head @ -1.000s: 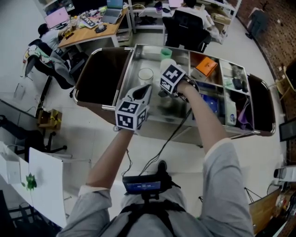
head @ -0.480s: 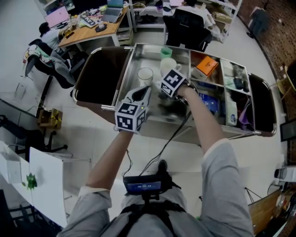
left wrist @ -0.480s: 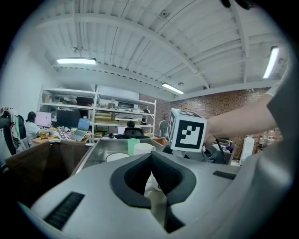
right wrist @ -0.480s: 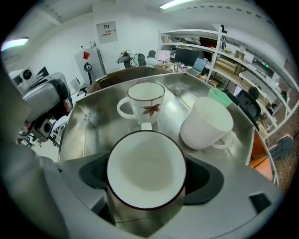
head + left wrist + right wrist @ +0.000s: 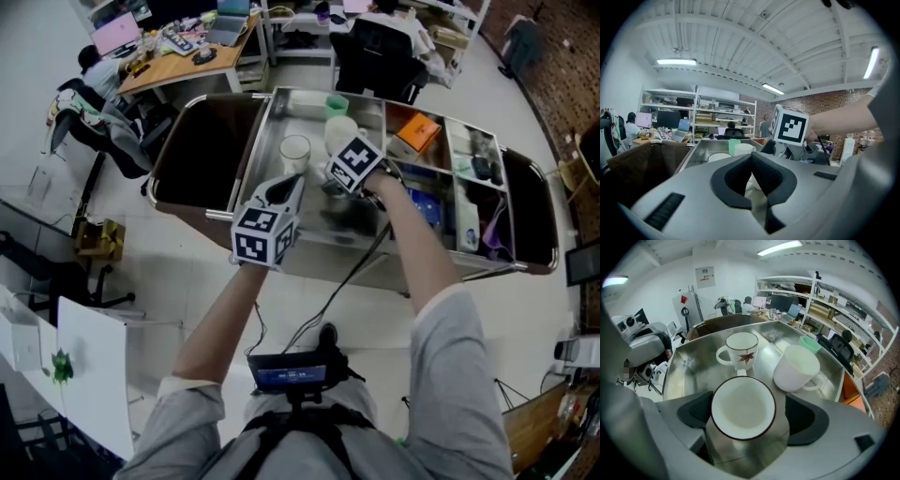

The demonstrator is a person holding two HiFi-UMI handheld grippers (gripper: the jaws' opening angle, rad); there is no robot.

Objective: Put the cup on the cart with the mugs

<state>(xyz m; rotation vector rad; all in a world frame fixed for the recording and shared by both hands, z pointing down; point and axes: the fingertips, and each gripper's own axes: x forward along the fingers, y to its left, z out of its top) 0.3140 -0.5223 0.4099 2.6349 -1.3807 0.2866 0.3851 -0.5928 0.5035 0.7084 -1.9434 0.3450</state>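
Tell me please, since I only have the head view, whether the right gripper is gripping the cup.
Observer: No. In the right gripper view, the right gripper has just been opening its jaws. The cup stands between them, with a gap at the right pad.
Operator: Is it upright?
Observer: Yes, mouth up and empty, on the cart.
Operator: And the mugs?
Observer: A leaf-patterned mug stands just beyond it, with a plain white mug to its right.
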